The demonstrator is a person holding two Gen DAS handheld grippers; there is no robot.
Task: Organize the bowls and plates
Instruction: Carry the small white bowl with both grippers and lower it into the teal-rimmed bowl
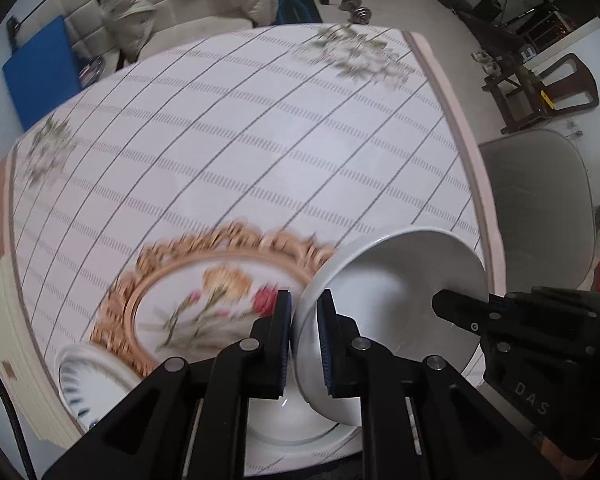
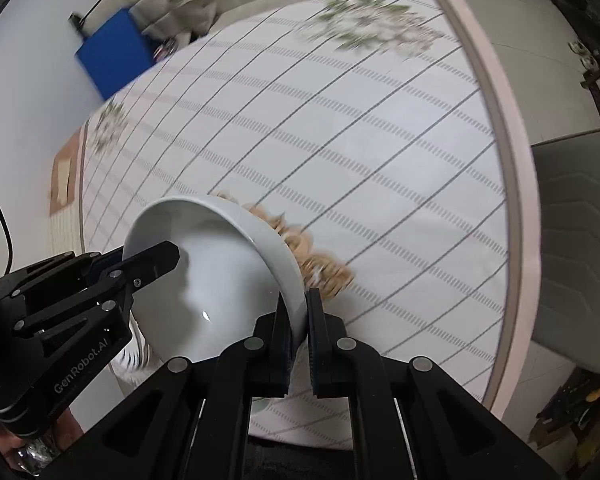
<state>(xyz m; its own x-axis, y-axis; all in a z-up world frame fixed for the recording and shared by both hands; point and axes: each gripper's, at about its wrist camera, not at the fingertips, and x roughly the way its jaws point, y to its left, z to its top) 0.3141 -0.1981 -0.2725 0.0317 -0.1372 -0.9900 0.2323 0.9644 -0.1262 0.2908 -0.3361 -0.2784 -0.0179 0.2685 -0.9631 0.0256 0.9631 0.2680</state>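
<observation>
I hold the white bowl (image 1: 384,320) aloft over the tablecloth (image 1: 260,140), left gripper (image 1: 303,336) and right gripper (image 2: 299,340) each clenched on opposite rims; next, I judge, lowering it level onto a stack beside the floral plate (image 1: 204,304).

I see a round table (image 1: 240,152) under a white cloth with dark grid lines, dashed stripes and green leaf sprigs. Just ahead of my left tongs lies a gold-rimmed floral plate (image 1: 204,300); left of them sits a small blue-striped white bowl (image 1: 80,380), and beneath them a plain white plate (image 1: 284,428).
</observation>
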